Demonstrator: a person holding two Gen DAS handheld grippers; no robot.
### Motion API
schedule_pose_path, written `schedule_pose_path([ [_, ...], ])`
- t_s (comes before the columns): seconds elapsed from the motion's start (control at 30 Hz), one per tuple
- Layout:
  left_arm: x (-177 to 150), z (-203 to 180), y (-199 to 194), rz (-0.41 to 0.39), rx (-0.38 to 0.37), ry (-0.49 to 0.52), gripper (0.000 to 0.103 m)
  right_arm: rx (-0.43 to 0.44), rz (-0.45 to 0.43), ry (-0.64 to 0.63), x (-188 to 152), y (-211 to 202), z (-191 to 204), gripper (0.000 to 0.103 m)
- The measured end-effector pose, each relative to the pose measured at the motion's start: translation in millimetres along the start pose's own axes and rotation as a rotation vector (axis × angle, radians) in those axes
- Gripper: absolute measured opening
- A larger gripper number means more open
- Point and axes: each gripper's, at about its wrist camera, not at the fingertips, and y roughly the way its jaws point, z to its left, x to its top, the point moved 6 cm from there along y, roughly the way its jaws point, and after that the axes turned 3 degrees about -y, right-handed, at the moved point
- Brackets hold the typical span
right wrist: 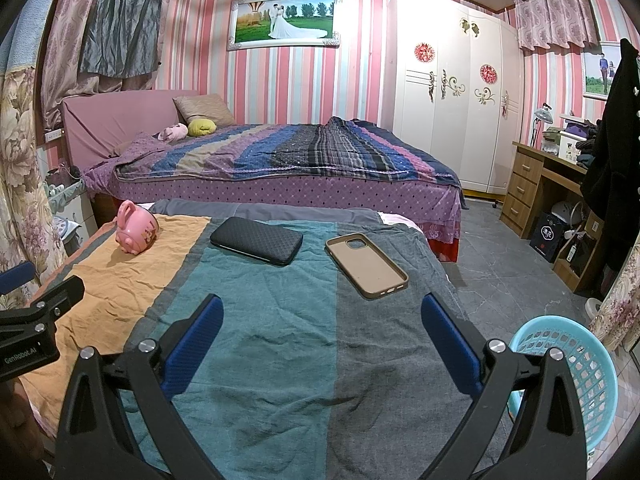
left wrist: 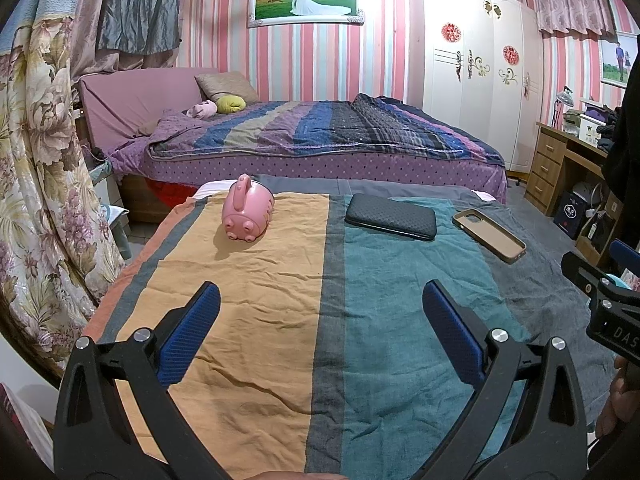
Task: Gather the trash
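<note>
1. The left gripper (left wrist: 320, 308) stands wide apart and empty, its blue-padded fingers (left wrist: 192, 332) hovering over the striped cloth (left wrist: 256, 300) that covers the counter.
2. The right gripper (right wrist: 322, 316) is likewise spread wide with nothing between its pads, held over the teal and grey bands of the same cloth (right wrist: 280, 340).
3. Ahead of the left gripper and a little to its left, a pink pig-shaped jug (left wrist: 248, 210) lies on its side on the orange band, snout end toward the camera.
4. Ahead of the left gripper and slightly to its right lies a black textured phone case (left wrist: 390, 217), flat on the teal band; from the right gripper it sits ahead and to the left (right wrist: 256, 240).
5. A tan phone case (right wrist: 366, 266) lies open side up just ahead of the right gripper, near its right finger, on the grey band; it is apart from the black case. From the left gripper it is far ahead to the right (left wrist: 488, 240).
6. A light-blue plastic basket (right wrist: 580, 364) stands on the floor to the right of the right gripper, beside the counter's edge and lower than it; its inside is mostly hidden behind the gripper's frame.
7. Each gripper shows at the edge of the other's view: the right one at the left camera's right margin, the left one at the right camera's left margin.
8. Beyond the counter stands a bed (left wrist: 320, 136) with a striped quilt.
</note>
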Motion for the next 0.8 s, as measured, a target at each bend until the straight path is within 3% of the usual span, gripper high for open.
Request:
schedule_pose_path([
  [0.8,0.2,0.2,-0.1,0.0,-0.001,-0.002,0.098,0.002,0.0,-0.002,0.5,0.0,-0.6,0.097],
])
